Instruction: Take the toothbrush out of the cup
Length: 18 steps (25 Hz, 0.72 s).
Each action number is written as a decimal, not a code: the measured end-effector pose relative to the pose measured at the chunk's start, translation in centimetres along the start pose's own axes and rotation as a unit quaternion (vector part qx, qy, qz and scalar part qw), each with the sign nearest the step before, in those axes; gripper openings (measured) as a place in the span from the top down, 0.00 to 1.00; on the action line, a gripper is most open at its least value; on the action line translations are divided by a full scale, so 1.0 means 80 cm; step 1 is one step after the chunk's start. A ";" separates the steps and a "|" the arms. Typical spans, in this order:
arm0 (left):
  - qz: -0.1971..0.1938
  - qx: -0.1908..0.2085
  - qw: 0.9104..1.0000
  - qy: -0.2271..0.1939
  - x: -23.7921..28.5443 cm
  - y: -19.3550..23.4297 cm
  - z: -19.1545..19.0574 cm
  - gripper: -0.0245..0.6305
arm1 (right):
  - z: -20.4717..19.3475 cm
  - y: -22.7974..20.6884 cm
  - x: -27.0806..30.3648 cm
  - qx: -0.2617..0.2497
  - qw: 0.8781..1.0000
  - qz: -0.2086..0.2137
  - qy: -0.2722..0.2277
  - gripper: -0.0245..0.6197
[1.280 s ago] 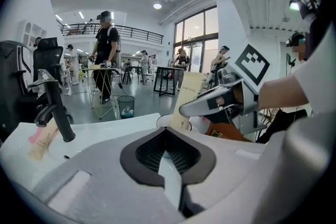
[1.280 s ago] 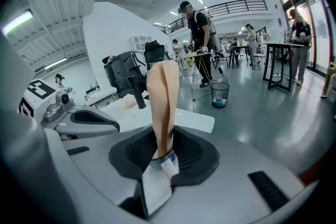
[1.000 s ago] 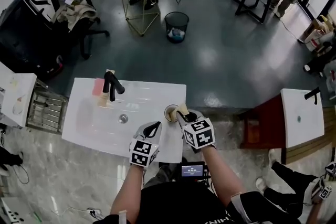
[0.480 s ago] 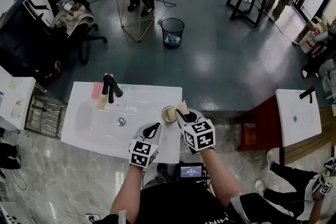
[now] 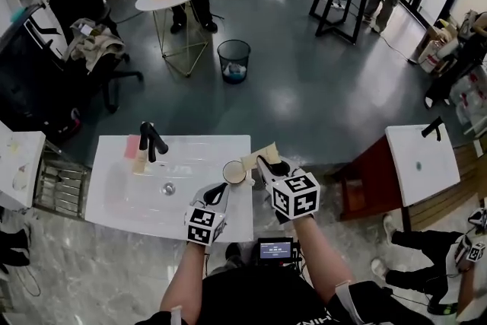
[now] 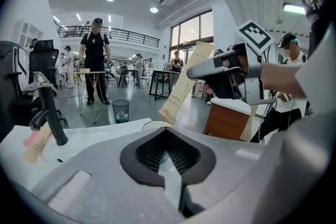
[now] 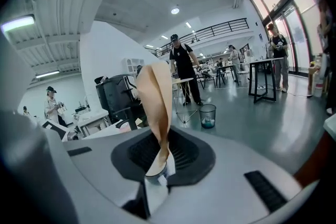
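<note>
A cream cup (image 5: 233, 173) stands on the white sink counter (image 5: 236, 221), right of the basin. My left gripper (image 5: 224, 190) reaches its near side with the jaws closed on the cup wall; the cup rim (image 6: 157, 124) shows just past them. My right gripper (image 5: 266, 164) is shut on the lower end of a toothbrush in a tan paper sleeve (image 5: 259, 155). The sleeve (image 7: 156, 97) stands up from the pads of my right gripper (image 7: 157, 165) and hangs clear above the cup, right of it. From the left gripper view the right gripper (image 6: 226, 68) holds the sleeve (image 6: 185, 84) tilted.
A black faucet (image 5: 150, 139) and a pink tube (image 5: 132, 146) stand at the basin's far left, with the drain (image 5: 168, 188) in the middle. A second white counter (image 5: 418, 164) is off to the right. A bin (image 5: 233, 61), tables and people stand on the floor beyond.
My right gripper has risen with the toothbrush sleeve, lifting it up and away from the cup. The left gripper has stayed at the cup.
</note>
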<state>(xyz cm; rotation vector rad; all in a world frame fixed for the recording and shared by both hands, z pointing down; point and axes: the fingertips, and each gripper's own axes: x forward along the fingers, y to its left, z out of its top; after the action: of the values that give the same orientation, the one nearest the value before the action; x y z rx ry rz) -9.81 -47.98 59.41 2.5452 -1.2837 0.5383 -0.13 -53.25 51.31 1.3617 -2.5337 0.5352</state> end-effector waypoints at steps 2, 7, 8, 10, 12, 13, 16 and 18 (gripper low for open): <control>-0.004 0.004 1.000 -0.001 0.003 -0.004 0.004 0.95 | 0.001 -0.010 -0.009 -0.001 1.000 -0.012 -0.003 0.88; -0.013 0.006 1.000 -0.007 0.010 -0.012 0.014 0.95 | -0.009 -0.029 -0.028 0.002 0.999 -0.036 -0.001 0.88; -0.015 0.005 1.000 -0.008 0.011 -0.013 0.014 0.95 | -0.012 -0.033 -0.031 0.003 0.999 -0.040 0.000 0.88; -0.018 0.003 1.000 -0.010 0.015 -0.016 0.014 0.95 | -0.020 -0.040 -0.038 0.007 0.999 -0.048 0.003 0.88; -0.021 0.003 1.000 -0.010 0.017 -0.020 0.014 0.95 | -0.029 -0.045 -0.044 0.013 0.998 -0.054 0.006 0.88; -0.022 0.003 1.000 -0.010 0.018 -0.022 0.014 0.95 | -0.034 -0.048 -0.047 0.015 0.998 -0.057 0.009 0.88; -0.030 0.002 1.000 -0.007 0.020 -0.026 0.010 0.95 | -0.049 -0.050 -0.052 0.021 0.998 -0.062 0.020 0.88; -0.034 0.004 0.999 0.000 0.022 -0.029 0.004 0.95 | -0.061 -0.049 -0.051 0.025 0.997 -0.061 0.028 0.88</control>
<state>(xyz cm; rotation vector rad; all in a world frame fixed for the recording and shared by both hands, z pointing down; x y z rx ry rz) -6.95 -48.01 59.78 2.5857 -1.1920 0.5295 5.47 -50.10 55.18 1.4859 -2.3886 0.6092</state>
